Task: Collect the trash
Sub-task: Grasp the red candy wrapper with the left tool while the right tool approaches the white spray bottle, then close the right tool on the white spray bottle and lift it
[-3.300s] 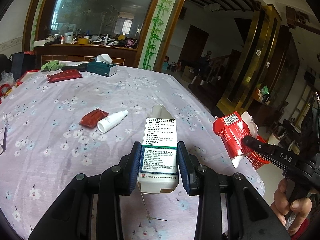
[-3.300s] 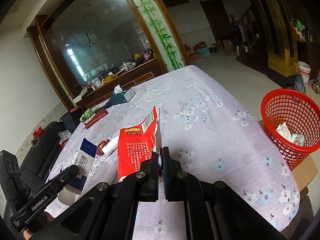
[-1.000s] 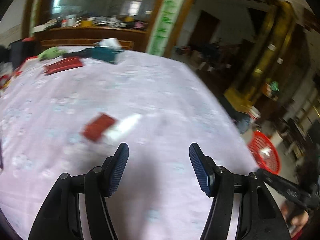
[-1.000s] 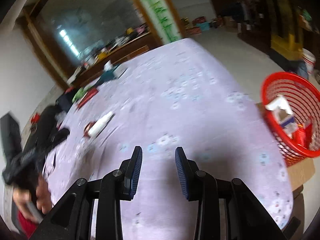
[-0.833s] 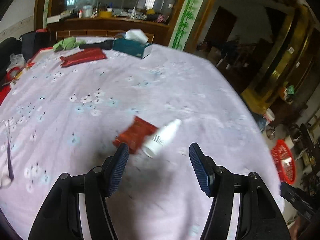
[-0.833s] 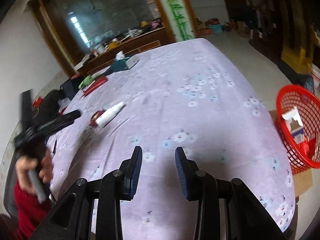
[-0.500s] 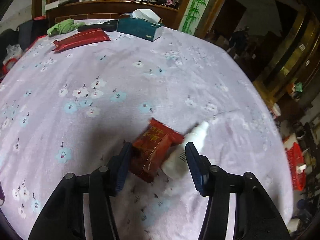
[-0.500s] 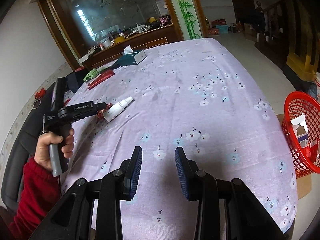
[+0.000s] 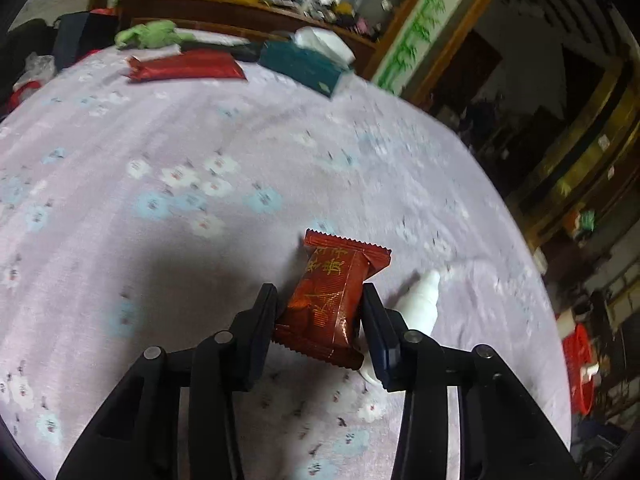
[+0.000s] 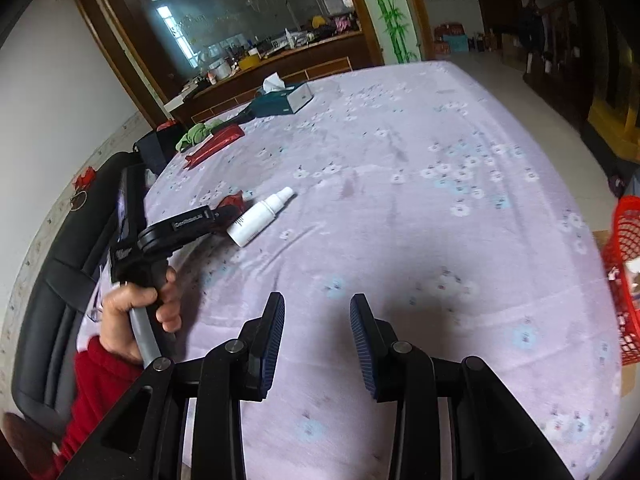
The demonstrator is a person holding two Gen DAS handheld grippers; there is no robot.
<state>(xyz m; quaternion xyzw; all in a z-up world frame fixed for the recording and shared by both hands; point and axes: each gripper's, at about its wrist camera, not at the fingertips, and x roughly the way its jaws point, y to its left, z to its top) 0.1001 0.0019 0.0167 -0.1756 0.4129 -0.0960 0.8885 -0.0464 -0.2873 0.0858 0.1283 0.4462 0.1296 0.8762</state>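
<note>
A dark red snack packet lies on the lilac flowered tablecloth. My left gripper has closed in on it, both pads pressing its sides. A white spray bottle rests just right of the packet, partly behind the right finger. In the right wrist view the same bottle lies beside the left gripper, with a corner of the red packet showing. My right gripper hovers open over bare cloth, nothing between its fingers. The red mesh basket stands off the table's right edge, holding trash.
A teal tissue box, a long red packet and a green cloth lie at the table's far side. A black chair stands at the left. A hand with a red sleeve holds the left gripper's handle.
Both earlier items, the box and the red carton, left the grippers and now lie in the basket. My left gripper moved over to the red snack packet and narrowed onto it; the right stayed open.
</note>
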